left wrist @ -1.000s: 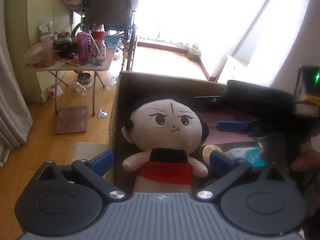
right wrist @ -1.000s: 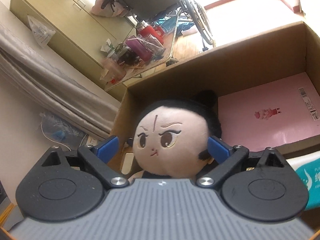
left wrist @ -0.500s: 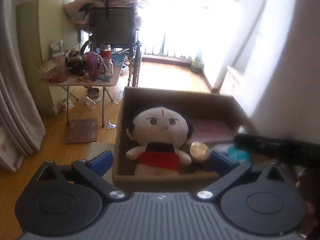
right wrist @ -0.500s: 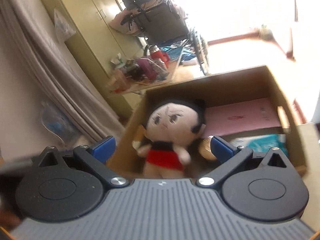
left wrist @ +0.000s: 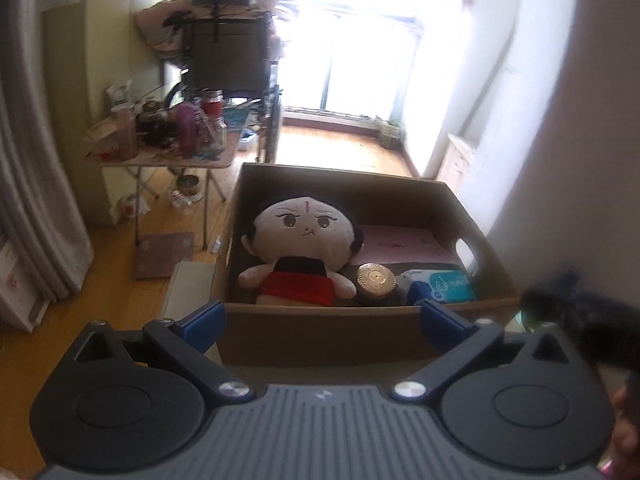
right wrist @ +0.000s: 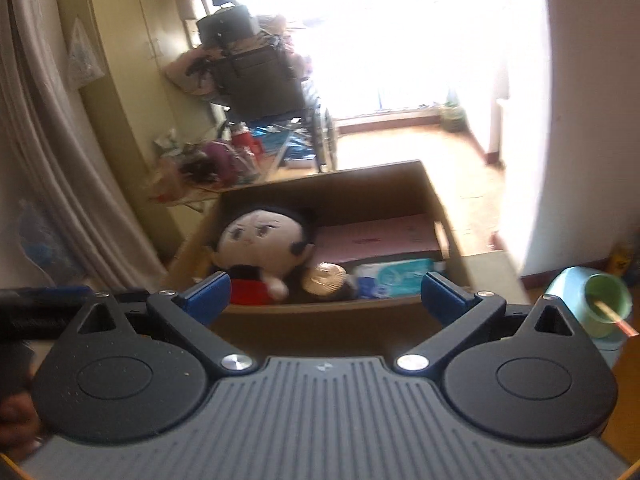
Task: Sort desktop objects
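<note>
Both claws, left claw (left wrist: 320, 318) and right claw (right wrist: 325, 294), gaping wide, holding nothing. Black-haired plush doll in red skirt (left wrist: 302, 246) sitting inside brown cardboard box (left wrist: 360, 334). Next grab probably wants centring first.

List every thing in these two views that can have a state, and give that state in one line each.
cardboard box: open-topped, partly filled.
plush doll: inside the box, propped at its left end.
gold round lid: inside, beside the doll.
wipes pack: inside, lying flat.
left gripper: open, empty.
right gripper: open, empty.
</note>
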Demonstrator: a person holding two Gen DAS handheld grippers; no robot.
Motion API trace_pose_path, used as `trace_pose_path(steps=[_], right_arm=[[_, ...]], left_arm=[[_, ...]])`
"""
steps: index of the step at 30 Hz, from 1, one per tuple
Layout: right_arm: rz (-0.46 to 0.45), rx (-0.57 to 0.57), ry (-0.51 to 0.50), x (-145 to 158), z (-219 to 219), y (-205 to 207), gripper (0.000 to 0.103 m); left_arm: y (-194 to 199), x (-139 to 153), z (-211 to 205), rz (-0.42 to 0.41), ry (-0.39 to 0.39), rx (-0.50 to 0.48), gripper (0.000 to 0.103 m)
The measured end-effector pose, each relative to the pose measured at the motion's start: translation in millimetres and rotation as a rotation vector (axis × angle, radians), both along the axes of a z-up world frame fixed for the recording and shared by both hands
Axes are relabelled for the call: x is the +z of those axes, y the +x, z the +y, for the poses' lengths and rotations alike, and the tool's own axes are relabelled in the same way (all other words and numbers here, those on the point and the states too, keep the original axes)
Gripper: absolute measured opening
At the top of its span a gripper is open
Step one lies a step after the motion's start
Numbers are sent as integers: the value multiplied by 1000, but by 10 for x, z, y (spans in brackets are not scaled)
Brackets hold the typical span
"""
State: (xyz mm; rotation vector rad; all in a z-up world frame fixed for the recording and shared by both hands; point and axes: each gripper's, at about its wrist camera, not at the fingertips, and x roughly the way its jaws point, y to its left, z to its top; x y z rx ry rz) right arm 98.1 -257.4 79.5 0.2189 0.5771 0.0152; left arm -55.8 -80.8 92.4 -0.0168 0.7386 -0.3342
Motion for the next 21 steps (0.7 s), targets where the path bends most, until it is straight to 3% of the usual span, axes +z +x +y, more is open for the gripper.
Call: trace_pose_path(steps=[8, 16, 21], right_arm=[[169, -48, -168, -307, 140, -62, 102], [269, -53, -220, -411, 264, 46, 102], [273, -57, -225, -386, 278, 138, 102]], left_arm=[[-98, -53, -67, 34, 30, 103, 103], [-115, -119, -180, 71, 60, 66, 103], [-103, -146, -252, 93, 83, 69, 103]])
